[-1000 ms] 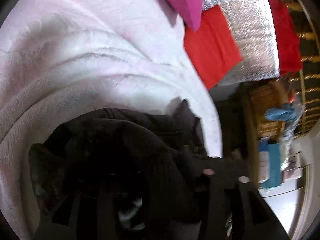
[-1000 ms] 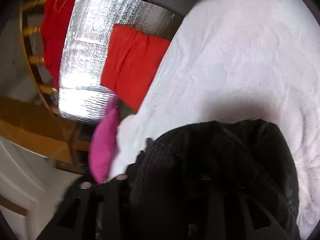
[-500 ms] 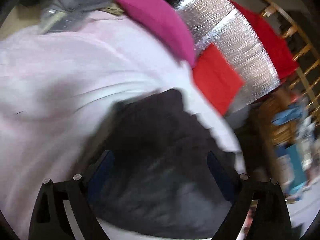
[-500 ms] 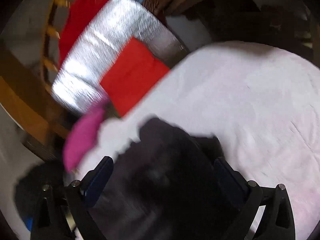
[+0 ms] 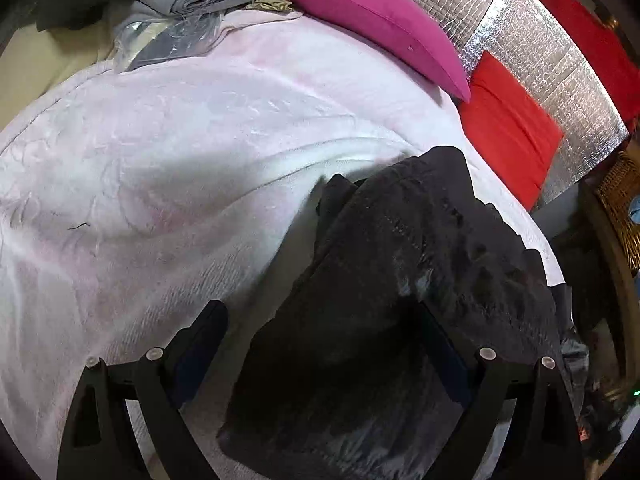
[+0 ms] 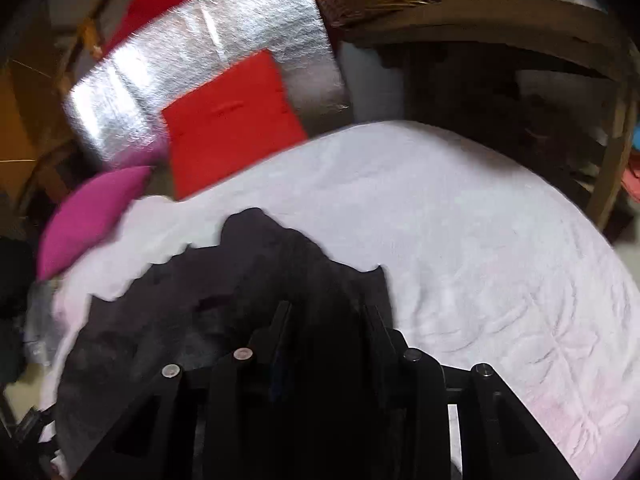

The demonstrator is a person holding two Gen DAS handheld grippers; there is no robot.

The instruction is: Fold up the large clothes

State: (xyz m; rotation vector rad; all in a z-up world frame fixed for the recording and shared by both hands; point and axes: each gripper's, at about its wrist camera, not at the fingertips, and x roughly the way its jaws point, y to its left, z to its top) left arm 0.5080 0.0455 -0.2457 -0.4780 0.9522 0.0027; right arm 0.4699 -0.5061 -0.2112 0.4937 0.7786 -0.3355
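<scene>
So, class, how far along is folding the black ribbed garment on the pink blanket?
Done: black ribbed garment lies roughly doubled on the pink fleece blanket. In hand: left gripper open over it; right gripper half-closed at its edge, grip unclear. Left: probably further folds.

Left gripper (image 5: 320, 344): matte black frame, two angular fingers with dark blue pads (image 5: 202, 344) on the inner faces. Round silver screw heads (image 5: 486, 353) at the finger bases, paired at 8 and 4 o'clock. Triangular cut-outs in the arms.

Right gripper (image 6: 326, 320): same black build, four silver screws (image 6: 242, 354), thin dark pads.
</scene>
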